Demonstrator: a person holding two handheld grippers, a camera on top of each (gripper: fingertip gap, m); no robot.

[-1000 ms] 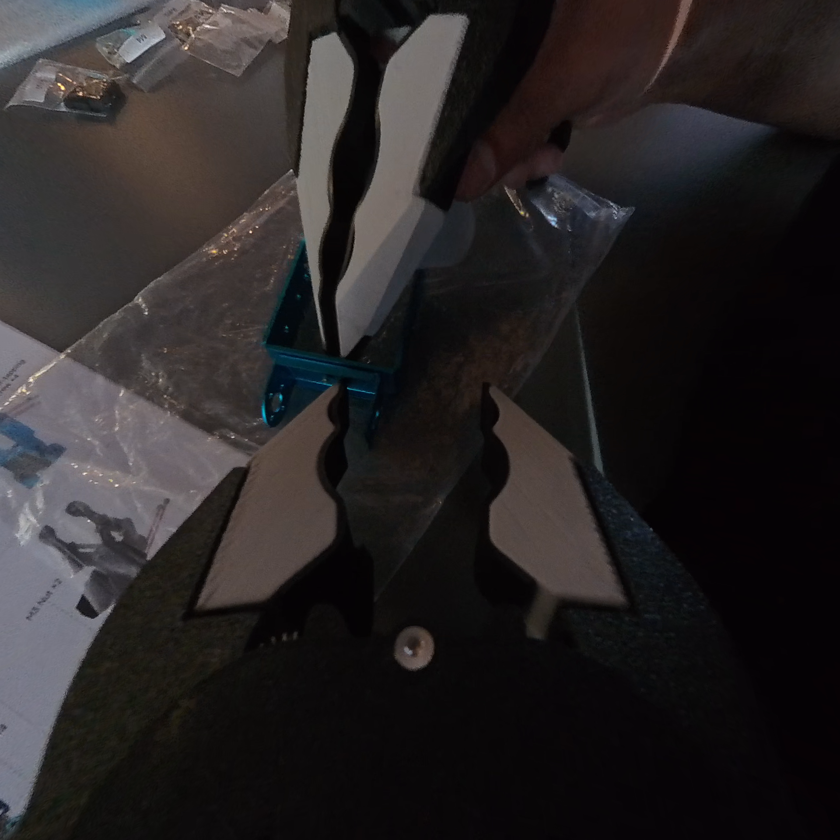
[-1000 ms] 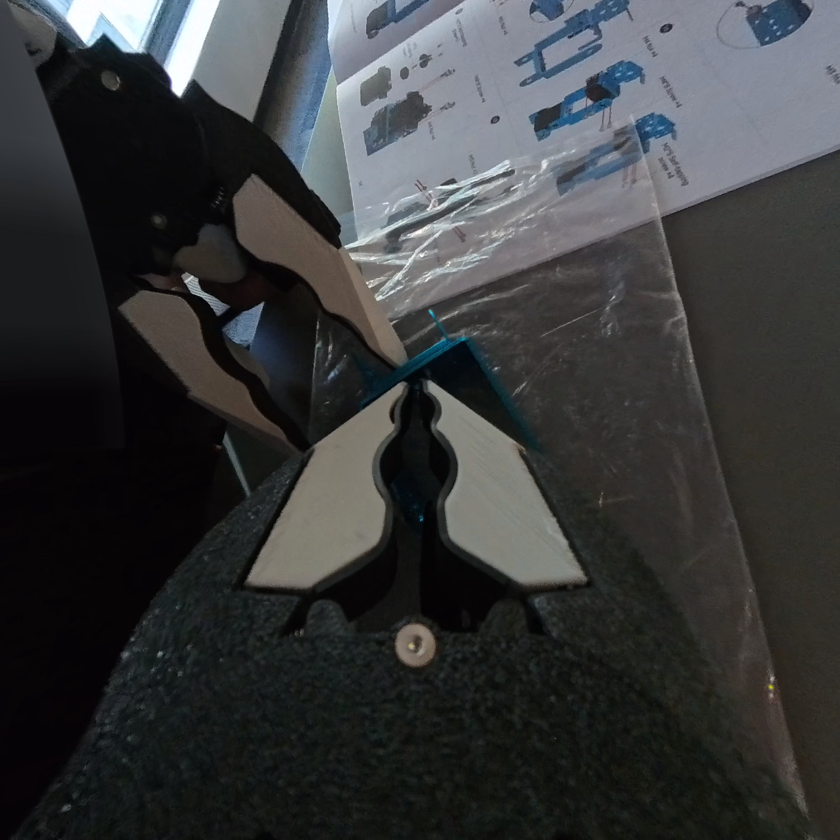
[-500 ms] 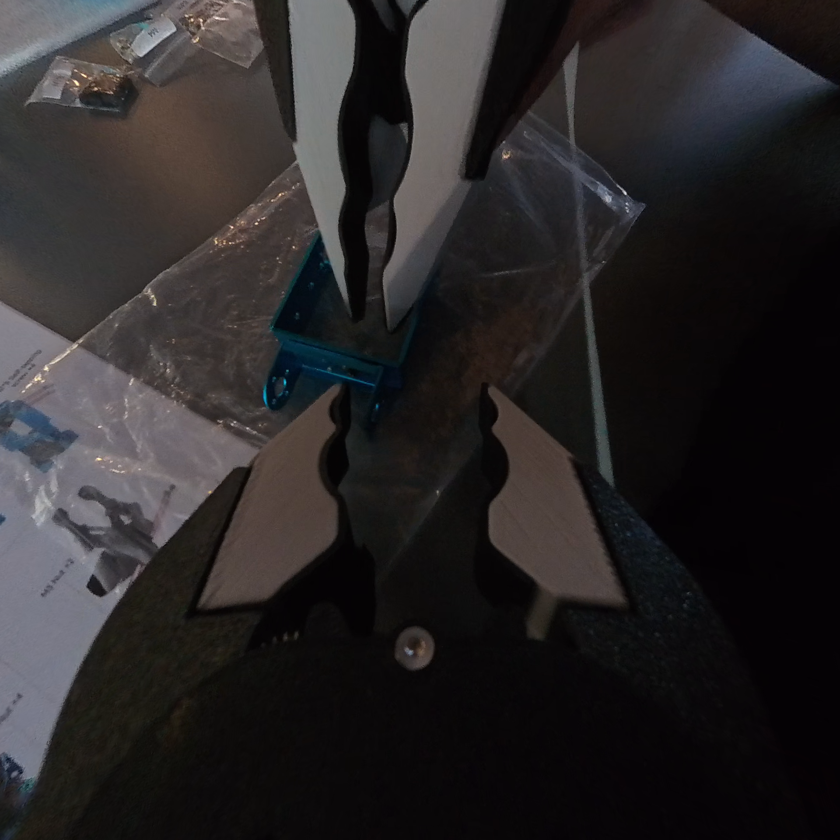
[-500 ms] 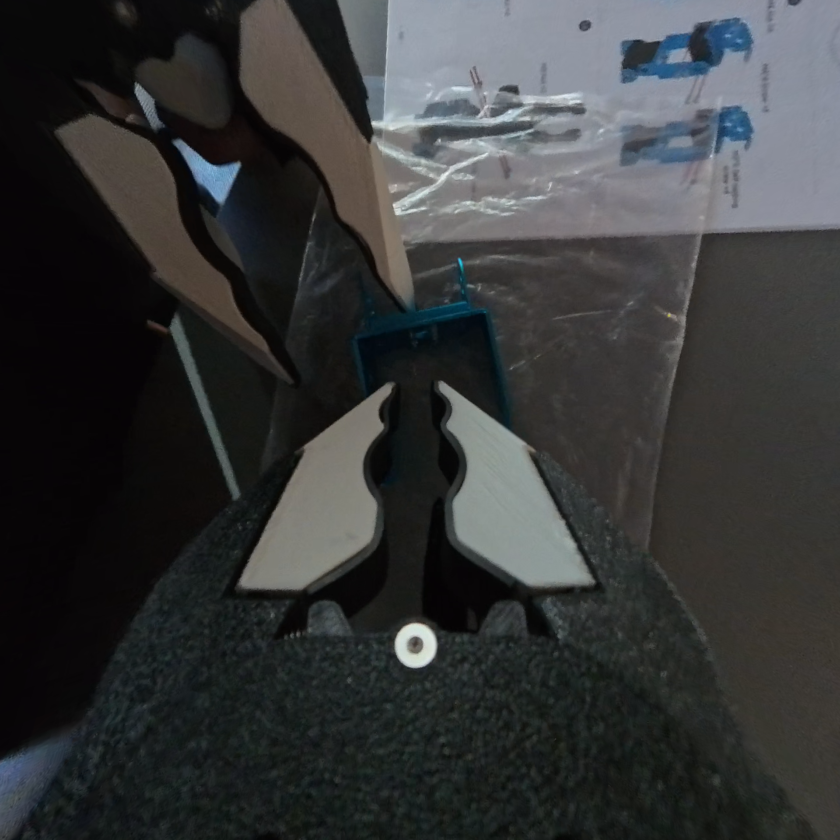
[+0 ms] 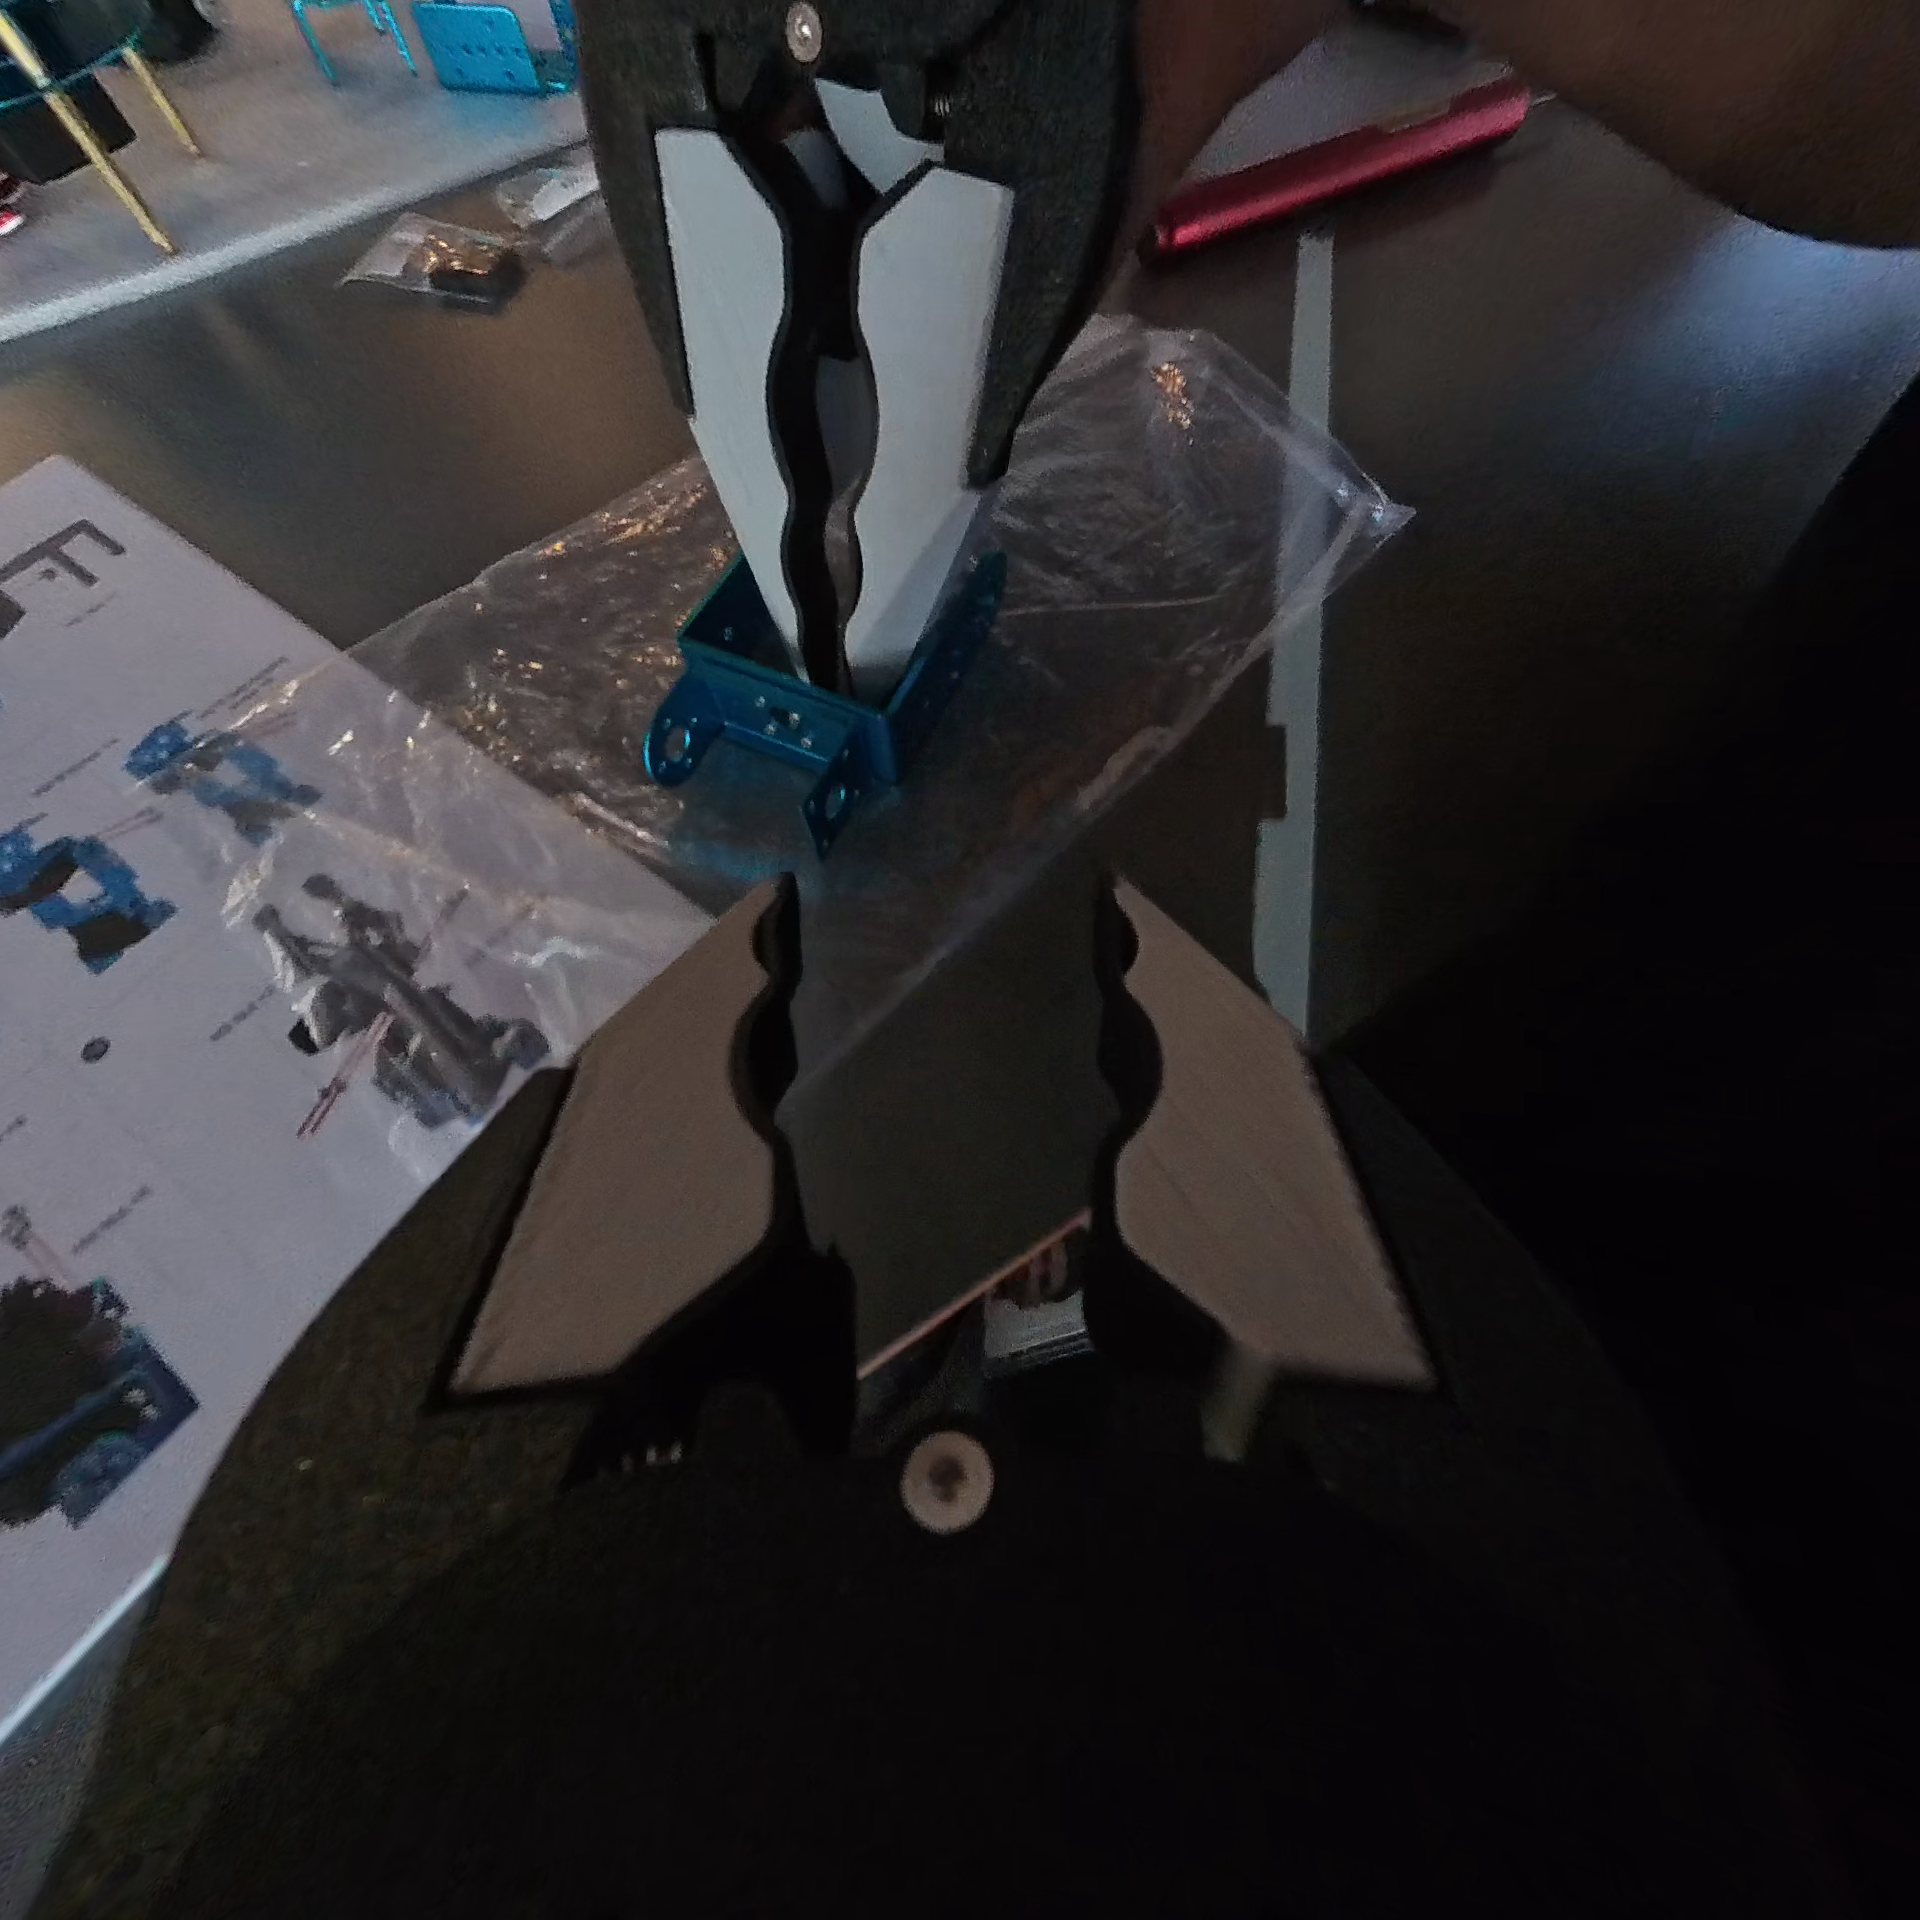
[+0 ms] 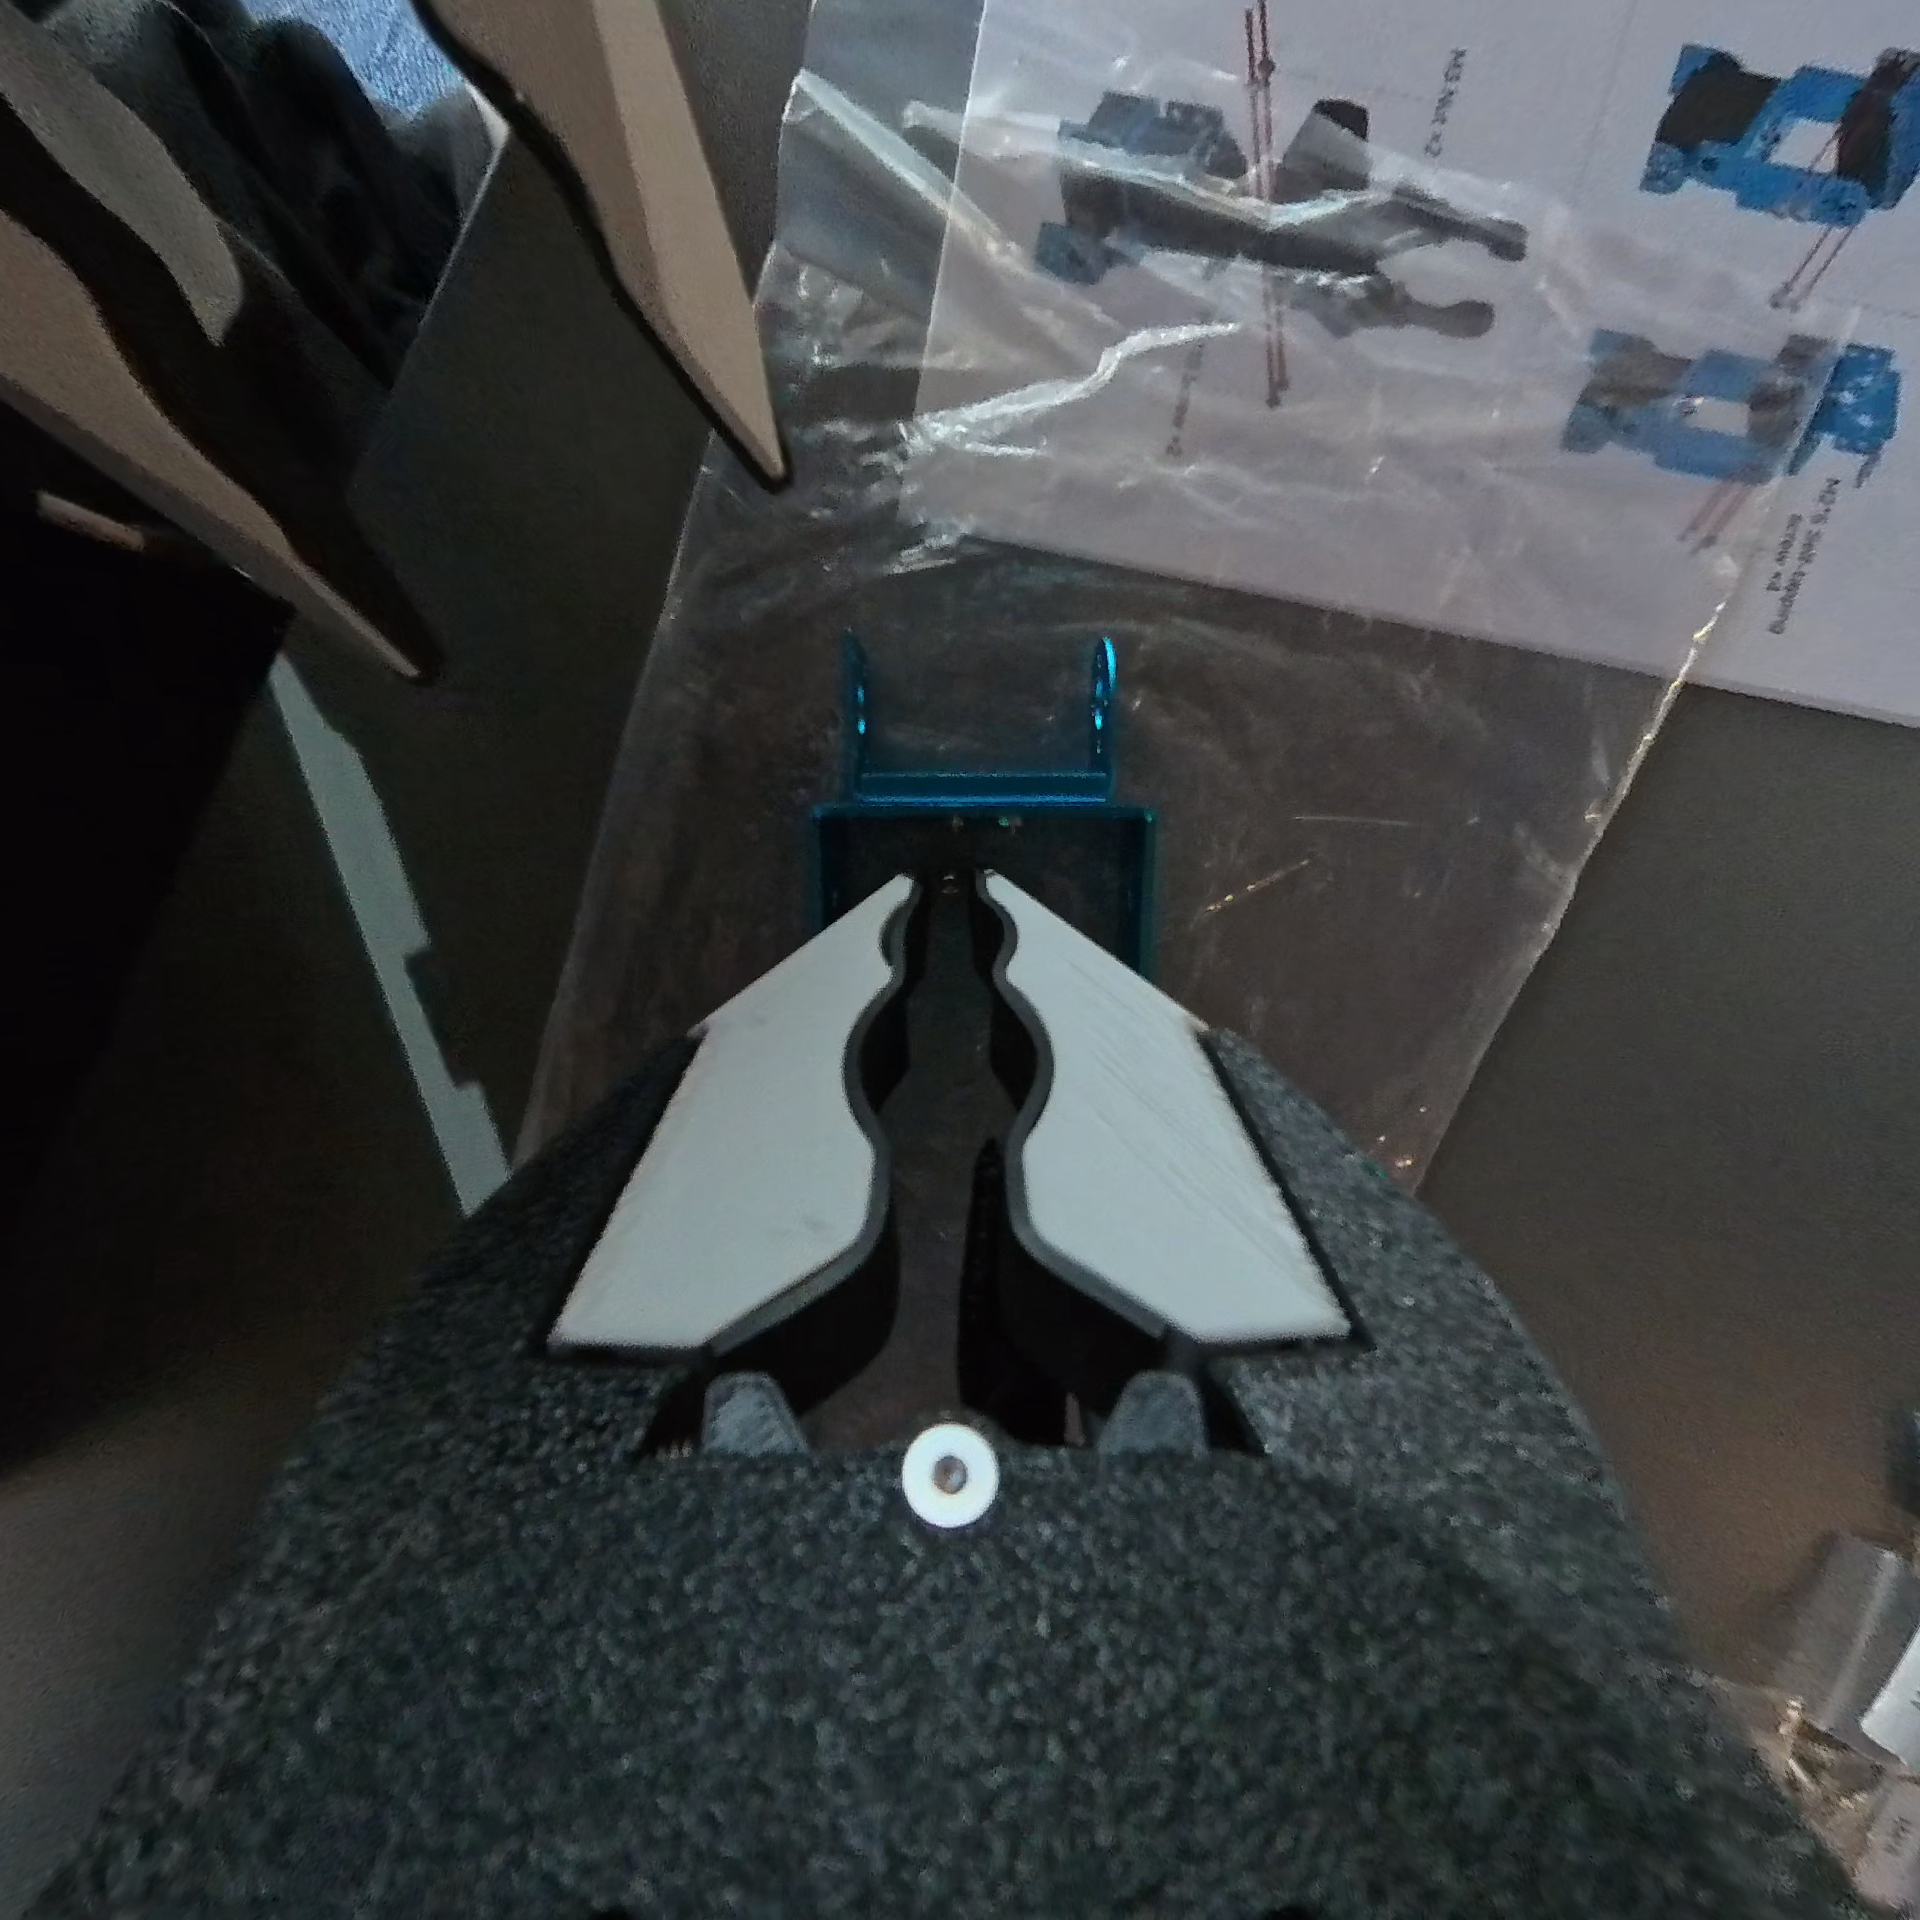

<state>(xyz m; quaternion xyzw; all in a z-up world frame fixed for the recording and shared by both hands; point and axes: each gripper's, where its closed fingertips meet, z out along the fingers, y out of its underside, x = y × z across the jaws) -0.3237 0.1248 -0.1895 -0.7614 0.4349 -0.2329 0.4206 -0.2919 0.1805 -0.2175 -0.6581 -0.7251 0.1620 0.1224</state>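
A blue metal U-bracket with two pierced tabs rests on a clear plastic bag on the dark table. In the right wrist view the bracket lies straight ahead. My right gripper points into the bracket's open side, its fingertips a narrow gap apart with nothing between them. In the left wrist view it comes down from the top, its tips at the bracket's cross wall. My left gripper is wide open and empty, just short of the bracket. It also shows at the upper left of the right wrist view.
A printed instruction sheet lies left of the bag, partly under it. A red metal rod lies at the back right. Small bags of parts lie farther back. The table's pale edge strip runs along the right. The grippers' ends are close to 8 cm from one another.
My right gripper was shut on the bracket, then let it go and opened a little. The bracket now sits square on the bag. My left gripper stayed open and drew back slightly.
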